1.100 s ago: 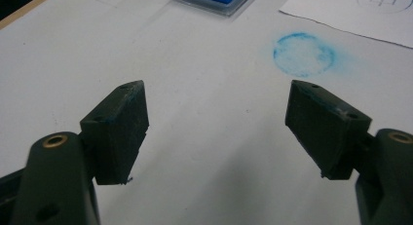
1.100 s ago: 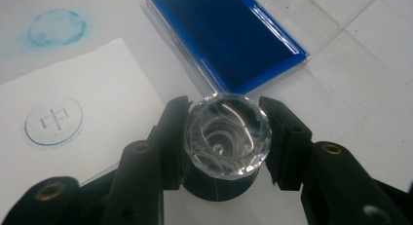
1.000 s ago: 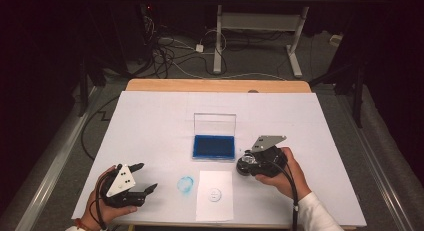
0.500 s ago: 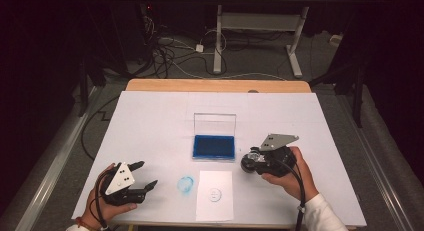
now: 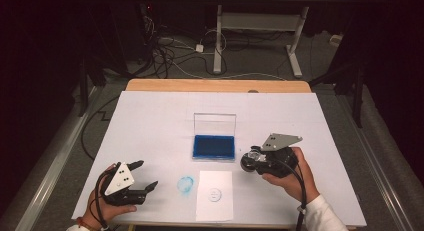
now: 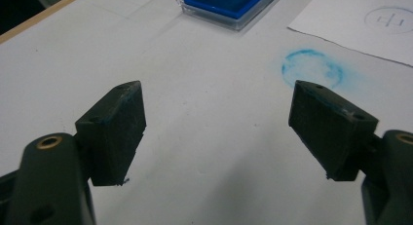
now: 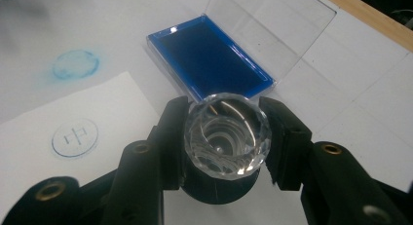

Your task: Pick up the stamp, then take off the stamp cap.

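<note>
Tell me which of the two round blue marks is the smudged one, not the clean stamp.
The smudged blue ring printed straight on the table cover, left of the paper sheet. The clean circle sits on that sheet, crisp, with a character inside.

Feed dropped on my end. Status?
Right gripper shut on stamp, beside ink pad. Left gripper open, jaws just widened, nothing between. Nothing in the way.

The right gripper (image 7: pixel 226 137) clamps a clear faceted-top round stamp (image 7: pixel 226 135); open blue ink pad (image 7: pixel 209 59) at twelve o'clock, white stamped paper (image 7: pixel 73 132) at nine.
</note>
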